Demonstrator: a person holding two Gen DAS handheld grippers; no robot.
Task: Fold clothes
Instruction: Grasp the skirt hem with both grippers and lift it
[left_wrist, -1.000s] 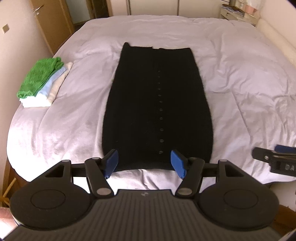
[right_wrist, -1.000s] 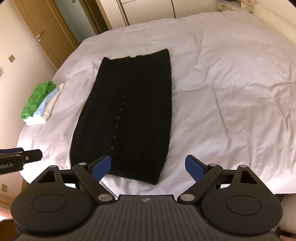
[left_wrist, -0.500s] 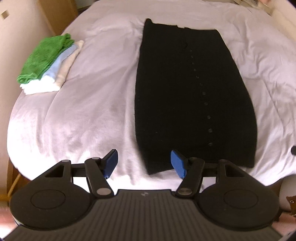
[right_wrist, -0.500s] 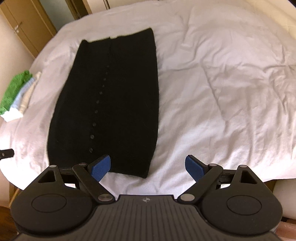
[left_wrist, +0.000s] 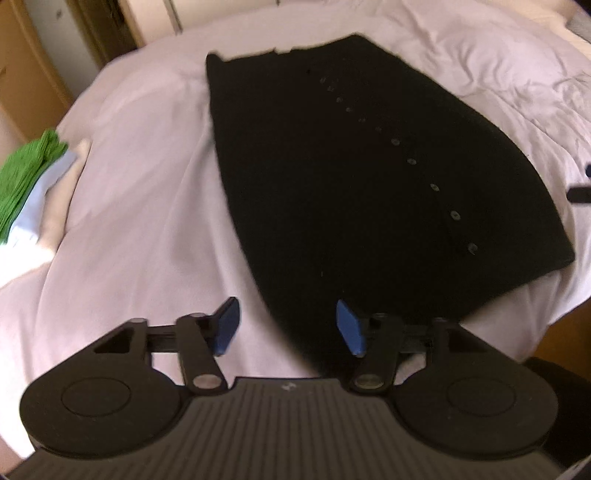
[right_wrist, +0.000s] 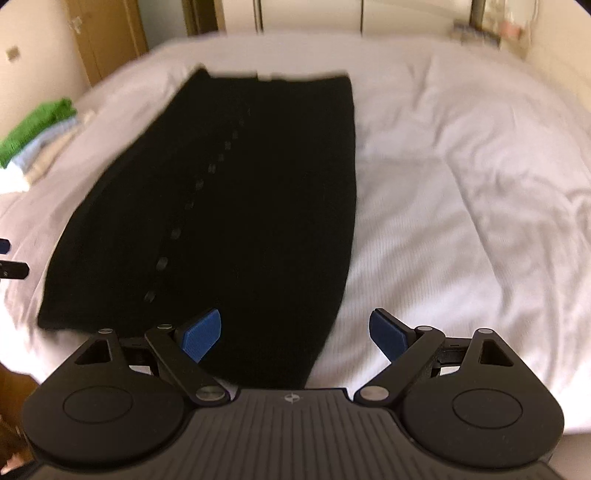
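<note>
A long black skirt (left_wrist: 351, 177) with a row of buttons lies flat on the white bed (left_wrist: 140, 206); it also shows in the right wrist view (right_wrist: 240, 221). My left gripper (left_wrist: 288, 326) is open and empty, just above the skirt's near left corner. My right gripper (right_wrist: 295, 332) is open and empty, just above the skirt's near right corner. Each gripper's tip shows at the edge of the other's view: the right one (left_wrist: 580, 192) and the left one (right_wrist: 11, 266).
A stack of folded clothes (left_wrist: 26, 192) with a green piece on top sits at the bed's left edge, also in the right wrist view (right_wrist: 33, 140). Wooden doors (right_wrist: 107, 40) and wardrobes stand behind the bed. The bed's near edge is close under both grippers.
Both grippers have moved down and closer to the skirt's near hem, the left toward its left corner, the right toward its right corner. Both stay open.
</note>
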